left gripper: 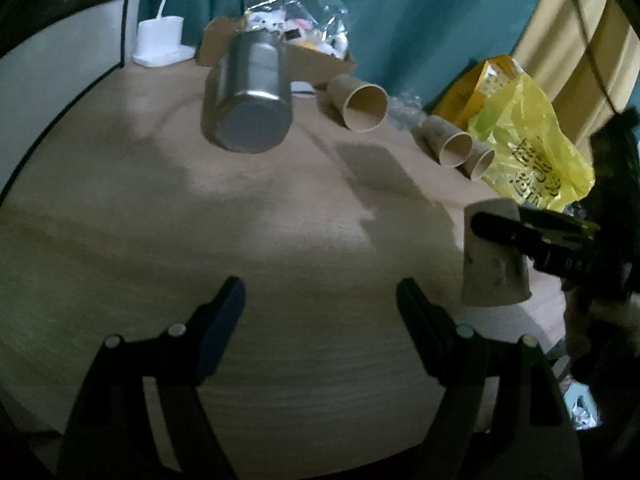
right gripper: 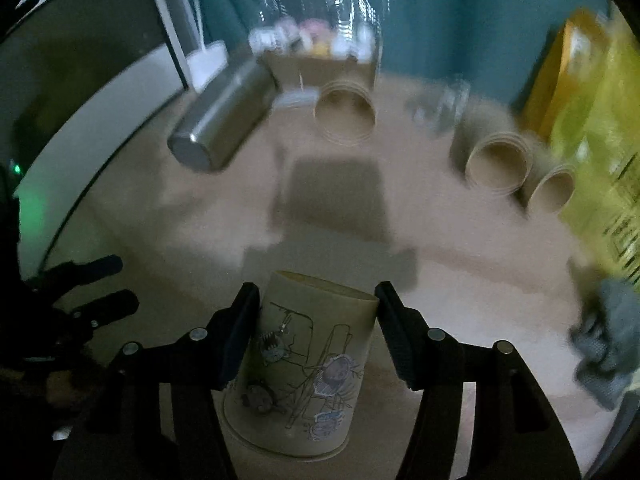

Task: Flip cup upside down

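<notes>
A pale wood-grain table (left gripper: 280,240) fills my view. A steel flask (left gripper: 250,96) lies on its side near the far edge. Behind the flask stand a white block with a cable (left gripper: 160,42) and a cardboard box (left gripper: 304,60) holding a clear plastic bag. Right of the flask, three paper cups lie on their sides, mouths toward me: a large one (left gripper: 362,104), then two smaller (left gripper: 450,142) (left gripper: 480,164). Beyond those rests a yellow plastic bag (left gripper: 528,148). Nearer me than the flask, an illustrated paper cup (right gripper: 300,364) stands mouth-down on the wood.
</notes>
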`<move>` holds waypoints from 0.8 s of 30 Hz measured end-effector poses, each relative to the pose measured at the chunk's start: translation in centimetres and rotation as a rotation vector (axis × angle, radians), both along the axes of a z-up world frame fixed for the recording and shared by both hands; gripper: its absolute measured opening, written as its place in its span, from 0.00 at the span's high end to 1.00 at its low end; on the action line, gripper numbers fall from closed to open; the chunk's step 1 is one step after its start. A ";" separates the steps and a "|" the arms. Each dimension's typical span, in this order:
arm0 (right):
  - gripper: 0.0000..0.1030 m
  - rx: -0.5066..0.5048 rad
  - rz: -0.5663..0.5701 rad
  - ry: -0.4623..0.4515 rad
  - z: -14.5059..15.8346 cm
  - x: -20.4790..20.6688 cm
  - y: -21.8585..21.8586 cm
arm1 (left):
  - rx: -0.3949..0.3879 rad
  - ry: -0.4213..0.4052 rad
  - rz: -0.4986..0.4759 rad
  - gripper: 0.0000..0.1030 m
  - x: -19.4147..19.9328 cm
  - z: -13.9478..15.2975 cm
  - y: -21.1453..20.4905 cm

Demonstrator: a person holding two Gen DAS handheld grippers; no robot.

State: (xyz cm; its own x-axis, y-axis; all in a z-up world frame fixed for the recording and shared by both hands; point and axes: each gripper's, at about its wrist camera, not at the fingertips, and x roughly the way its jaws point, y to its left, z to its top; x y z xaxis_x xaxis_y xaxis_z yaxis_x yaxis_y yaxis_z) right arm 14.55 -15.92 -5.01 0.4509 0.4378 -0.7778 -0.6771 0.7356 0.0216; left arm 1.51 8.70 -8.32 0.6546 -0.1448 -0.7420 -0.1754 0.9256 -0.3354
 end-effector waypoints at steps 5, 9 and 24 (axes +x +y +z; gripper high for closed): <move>0.39 0.071 -0.045 -0.220 -0.6 -2.6 -0.9 | -0.001 0.005 -0.005 0.23 -0.1 -0.4 -0.7; 0.39 0.123 -0.106 -0.312 -2.1 -3.8 -1.2 | 0.019 -0.007 -0.011 0.23 -0.4 -0.3 -1.0; 0.39 0.172 -0.144 -0.561 -4.0 -10.4 -3.6 | 0.073 -0.031 -0.073 0.23 -0.5 0.2 -4.4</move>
